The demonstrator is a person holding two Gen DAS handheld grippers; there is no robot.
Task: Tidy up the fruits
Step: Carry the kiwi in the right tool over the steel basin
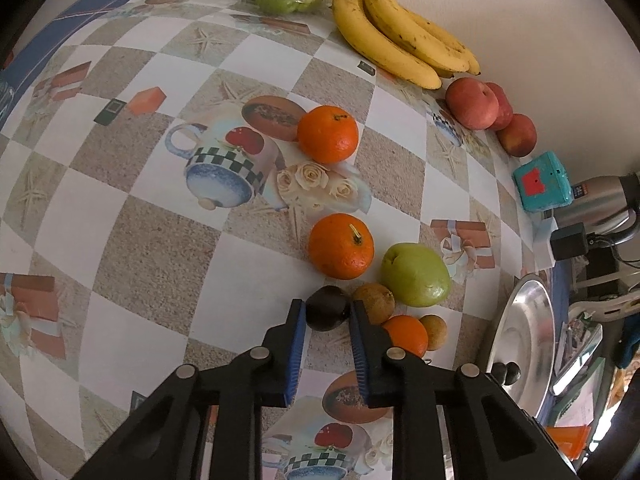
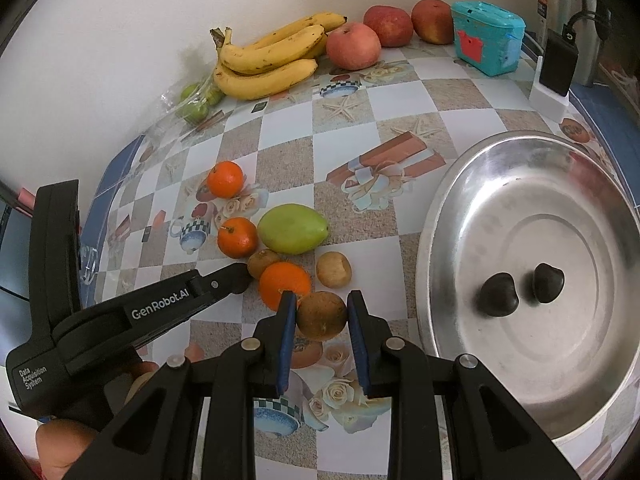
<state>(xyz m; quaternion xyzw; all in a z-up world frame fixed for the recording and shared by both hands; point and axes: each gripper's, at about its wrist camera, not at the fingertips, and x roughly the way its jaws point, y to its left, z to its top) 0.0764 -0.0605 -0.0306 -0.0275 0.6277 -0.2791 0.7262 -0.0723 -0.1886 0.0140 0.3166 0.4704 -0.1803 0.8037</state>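
My left gripper (image 1: 327, 312) is shut on a small dark brown fruit (image 1: 326, 307) that rests on the tablecloth. Just right of it lie a brown fruit (image 1: 374, 302), a green mango (image 1: 416, 274) and an orange (image 1: 406, 334). My right gripper (image 2: 322, 310) is shut on a round brown fruit (image 2: 322, 316), low over the table. The left gripper (image 2: 240, 278) shows in the right wrist view, reaching in beside the fruit cluster. A steel plate (image 2: 440, 220) to the right holds two dark fruits (image 2: 498, 294).
Two more oranges (image 1: 328, 134) (image 1: 341, 246) lie farther out. Bananas (image 2: 264, 64), red apples (image 2: 352, 46), a bag of green fruit (image 2: 196, 100) and a teal box (image 2: 486, 38) line the wall. A charger (image 2: 558, 64) and a flask stand at the back right.
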